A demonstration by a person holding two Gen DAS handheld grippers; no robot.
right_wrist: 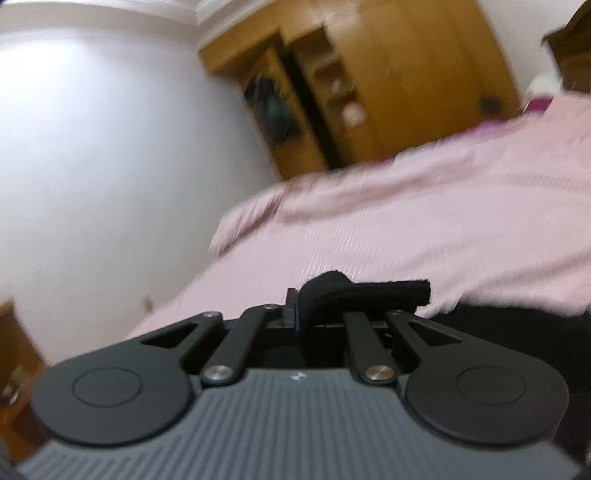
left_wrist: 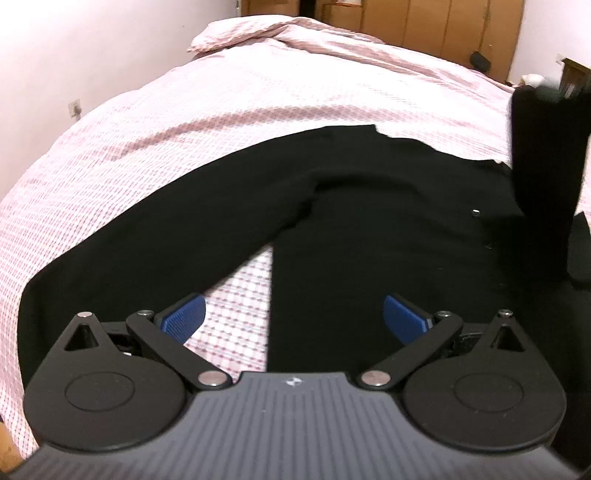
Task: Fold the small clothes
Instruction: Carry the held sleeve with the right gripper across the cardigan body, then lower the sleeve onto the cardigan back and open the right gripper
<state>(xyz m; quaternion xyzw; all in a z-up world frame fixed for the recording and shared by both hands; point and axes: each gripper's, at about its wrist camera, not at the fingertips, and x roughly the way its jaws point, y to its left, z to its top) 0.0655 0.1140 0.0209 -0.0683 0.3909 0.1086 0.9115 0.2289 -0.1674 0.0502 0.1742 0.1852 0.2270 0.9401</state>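
Observation:
A black long-sleeved garment (left_wrist: 369,206) lies spread on the pink checked bed cover (left_wrist: 184,129), with one sleeve (left_wrist: 129,243) stretched out to the left. My left gripper (left_wrist: 293,317) hovers low over the garment's near edge. It is open, its blue pads (left_wrist: 183,317) wide apart with nothing between them. At the right edge a strip of the black fabric (left_wrist: 543,177) hangs lifted off the bed. In the blurred right wrist view my right gripper (right_wrist: 299,310) is shut on a fold of black fabric (right_wrist: 369,290), held above the bed (right_wrist: 406,229).
A pillow (left_wrist: 236,33) lies at the head of the bed in front of a wooden wardrobe (left_wrist: 424,26), which also shows in the right wrist view as wardrobe (right_wrist: 388,85). A white wall with a socket (left_wrist: 75,109) runs along the left. Dark wooden furniture (left_wrist: 572,74) stands at the right.

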